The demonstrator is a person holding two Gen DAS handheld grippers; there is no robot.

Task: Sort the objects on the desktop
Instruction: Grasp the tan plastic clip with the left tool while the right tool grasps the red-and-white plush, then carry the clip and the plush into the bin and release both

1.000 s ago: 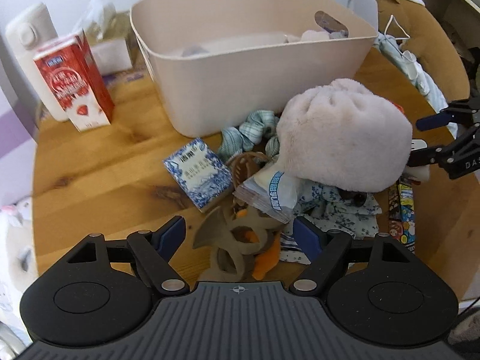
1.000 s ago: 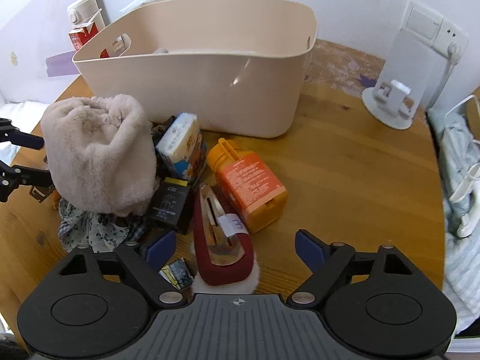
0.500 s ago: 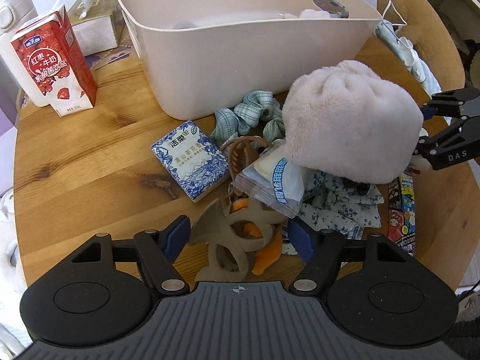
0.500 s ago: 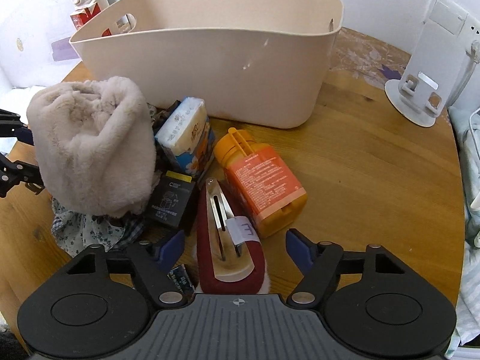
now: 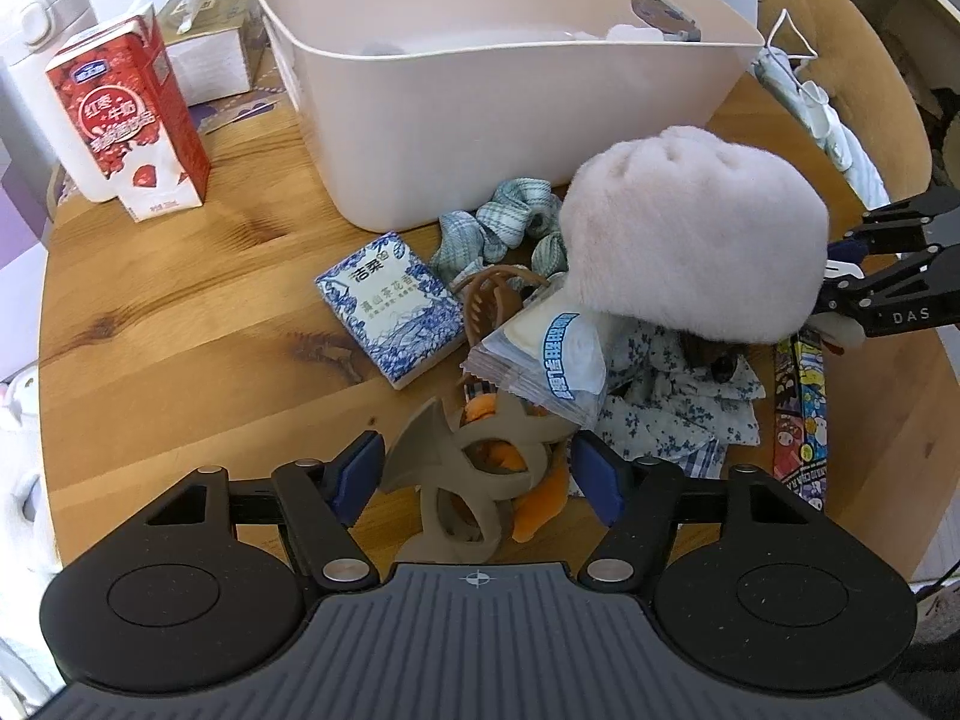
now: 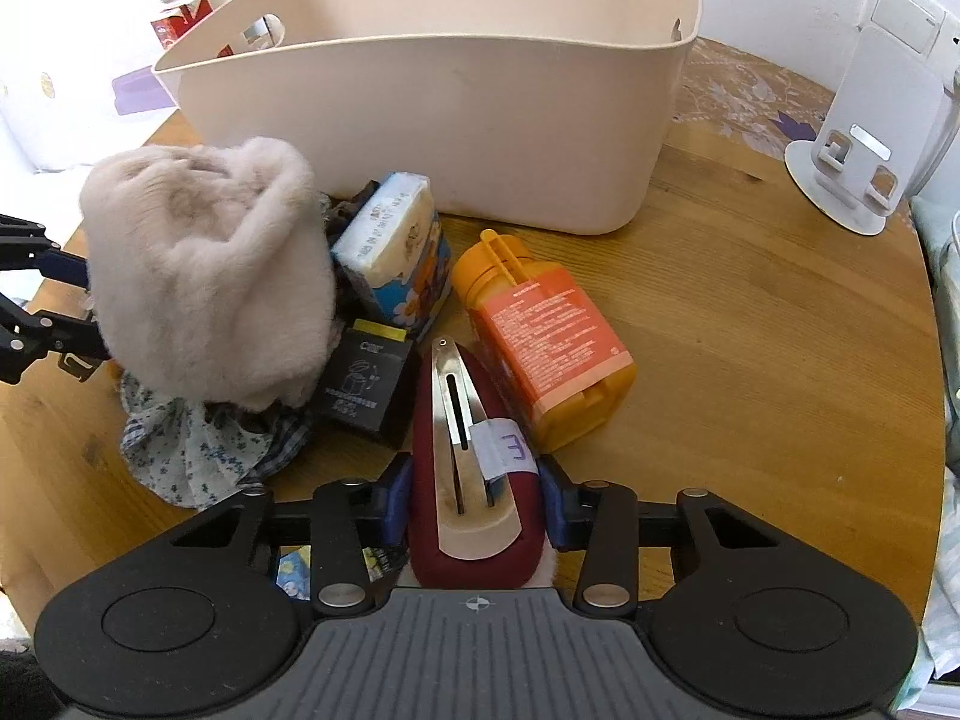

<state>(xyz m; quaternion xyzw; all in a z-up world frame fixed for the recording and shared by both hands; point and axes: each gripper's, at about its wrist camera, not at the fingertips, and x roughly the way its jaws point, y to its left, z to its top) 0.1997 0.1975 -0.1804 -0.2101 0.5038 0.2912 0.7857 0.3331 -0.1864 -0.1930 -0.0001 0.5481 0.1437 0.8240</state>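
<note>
A taupe claw hair clip (image 5: 432, 444) lies on an orange item (image 5: 540, 504) at the table's near edge. My left gripper (image 5: 477, 471) straddles it with jaws closing. The left pad is at the clip's wing and the right pad stands just clear of it. My right gripper (image 6: 474, 498) is closing on a dark red hair clip (image 6: 441, 408) with a metal snap and a white tag, and both pads press its sides. The beige basket (image 5: 480, 120) (image 6: 450, 120) stands behind the pile.
The pile holds a fluffy pale hat (image 5: 696, 228) (image 6: 204, 276), a blue-white tissue pack (image 5: 390, 306), a snack packet (image 5: 540, 354), a floral cloth (image 5: 678, 408), an orange bottle (image 6: 540, 330) and a black box (image 6: 366, 384). A red carton (image 5: 126, 120) stands far left, a white stand (image 6: 858, 150) far right.
Both pairs of jaws have narrowed. The right pads came in against the dark red clip; the left pads drew in around the taupe claw clip. Neither clip has moved.
</note>
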